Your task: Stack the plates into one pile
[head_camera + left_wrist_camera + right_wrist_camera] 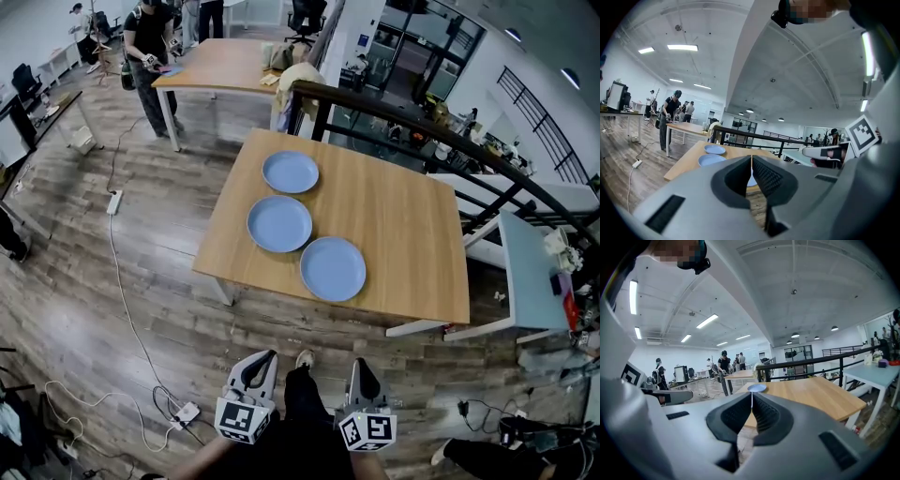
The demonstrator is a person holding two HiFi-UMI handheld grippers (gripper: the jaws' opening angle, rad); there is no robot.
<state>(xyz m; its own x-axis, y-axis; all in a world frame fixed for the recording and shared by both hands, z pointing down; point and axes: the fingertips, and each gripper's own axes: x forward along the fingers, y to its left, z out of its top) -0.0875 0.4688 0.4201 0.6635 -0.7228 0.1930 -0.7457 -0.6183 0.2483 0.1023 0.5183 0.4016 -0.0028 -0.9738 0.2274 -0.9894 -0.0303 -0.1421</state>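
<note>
The wooden table (403,234) stood ahead of the person, and the 3 blue plates lay singly in a slanting row along its left half: the far plate (290,172) near the far left corner, the middle plate (279,223) by the left edge, the near plate (333,268) close to the near edge. None lay on another. The left gripper (266,358) and right gripper (362,366) were held side by side close to the body, well short of the table, pointing at it almost level. Both had their jaws closed together with nothing between them. Each marker cube (239,419) bore black-and-white squares, with no readable writing.
</note>
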